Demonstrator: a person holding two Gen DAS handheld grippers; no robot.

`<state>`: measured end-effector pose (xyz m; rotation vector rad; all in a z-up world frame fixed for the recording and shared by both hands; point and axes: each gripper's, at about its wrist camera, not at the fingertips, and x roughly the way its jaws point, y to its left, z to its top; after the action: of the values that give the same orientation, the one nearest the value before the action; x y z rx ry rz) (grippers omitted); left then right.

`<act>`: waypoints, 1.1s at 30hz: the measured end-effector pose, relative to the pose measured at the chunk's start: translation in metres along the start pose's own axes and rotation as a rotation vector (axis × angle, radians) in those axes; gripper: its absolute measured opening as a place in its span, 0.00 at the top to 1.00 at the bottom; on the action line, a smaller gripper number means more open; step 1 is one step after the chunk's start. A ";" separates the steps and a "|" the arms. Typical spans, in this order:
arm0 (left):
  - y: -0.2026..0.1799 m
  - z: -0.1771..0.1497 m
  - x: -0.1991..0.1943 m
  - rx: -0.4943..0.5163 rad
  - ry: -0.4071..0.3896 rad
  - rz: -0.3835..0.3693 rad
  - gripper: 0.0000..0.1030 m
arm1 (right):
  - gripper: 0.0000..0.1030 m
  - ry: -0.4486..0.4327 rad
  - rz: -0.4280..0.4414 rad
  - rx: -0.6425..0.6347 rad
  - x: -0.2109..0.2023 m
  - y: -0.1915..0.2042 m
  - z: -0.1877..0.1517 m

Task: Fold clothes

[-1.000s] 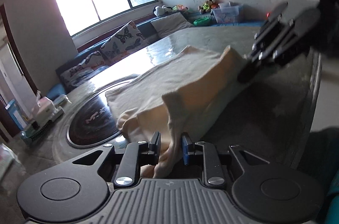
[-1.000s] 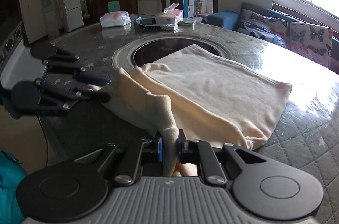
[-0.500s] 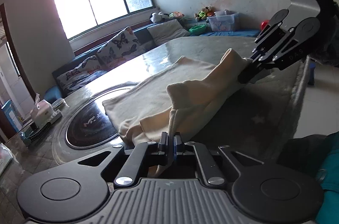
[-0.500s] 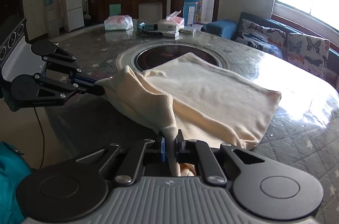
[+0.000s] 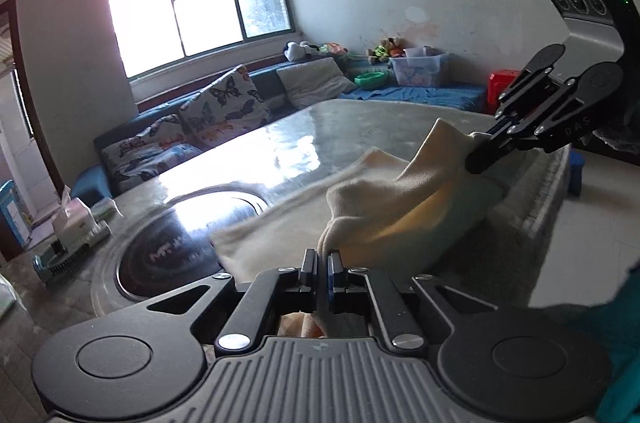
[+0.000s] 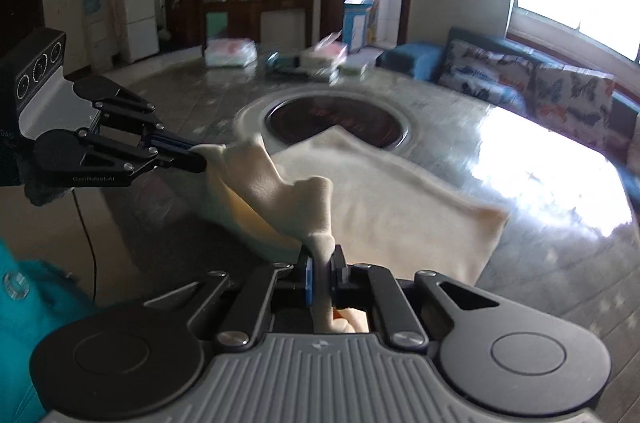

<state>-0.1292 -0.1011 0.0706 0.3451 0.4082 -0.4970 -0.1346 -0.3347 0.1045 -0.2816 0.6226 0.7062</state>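
A cream garment [image 5: 380, 207] lies on the round glass-topped table [image 5: 304, 127], its near edge lifted off the surface. My left gripper [image 5: 323, 263] is shut on one corner of that edge. My right gripper [image 6: 320, 265] is shut on the other corner of the garment [image 6: 384, 199]. Each gripper shows in the other's view, the right one [image 5: 476, 159] at the upper right and the left one [image 6: 196, 159] at the left, both pinching cloth. The edge hangs stretched between them above the table's near side.
A dark round inset [image 6: 336, 121] sits in the table's middle, partly under the garment. Tissue packs and boxes [image 6: 320, 61] lie at the table's far side. A sofa with butterfly cushions [image 5: 208, 119] runs under the window. The table's padded rim [image 5: 540, 199] is at the right.
Both grippers have lifted the garment's near edge higher off the table and carried it forward over the rest of the cloth. The left gripper's jaws closed tighter on the cloth.
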 end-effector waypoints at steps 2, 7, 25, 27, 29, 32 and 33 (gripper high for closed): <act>0.009 0.011 0.014 -0.006 -0.015 0.029 0.95 | 0.95 -0.019 -0.017 0.002 0.006 -0.012 0.012; 0.034 0.035 0.066 -0.034 -0.014 0.093 0.95 | 0.95 -0.043 -0.067 -0.014 0.038 -0.048 0.044; 0.071 0.027 0.178 -0.189 0.130 0.203 0.88 | 0.80 0.025 -0.217 0.310 0.160 -0.134 0.034; 0.071 0.033 0.164 -0.214 0.098 0.183 0.88 | 0.80 -0.005 -0.217 0.309 0.149 -0.133 0.039; 0.067 0.038 0.154 -0.231 0.076 0.139 0.88 | 0.80 -0.027 -0.187 0.296 0.142 -0.129 0.046; 0.055 0.044 0.158 -0.227 0.097 0.075 0.88 | 0.80 -0.014 -0.143 0.272 0.149 -0.122 0.055; 0.054 0.045 0.164 -0.222 0.115 0.071 0.88 | 0.80 0.003 -0.138 0.251 0.157 -0.118 0.058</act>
<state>0.0435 -0.1390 0.0465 0.1731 0.5553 -0.3596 0.0636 -0.3139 0.0571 -0.0916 0.6809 0.4893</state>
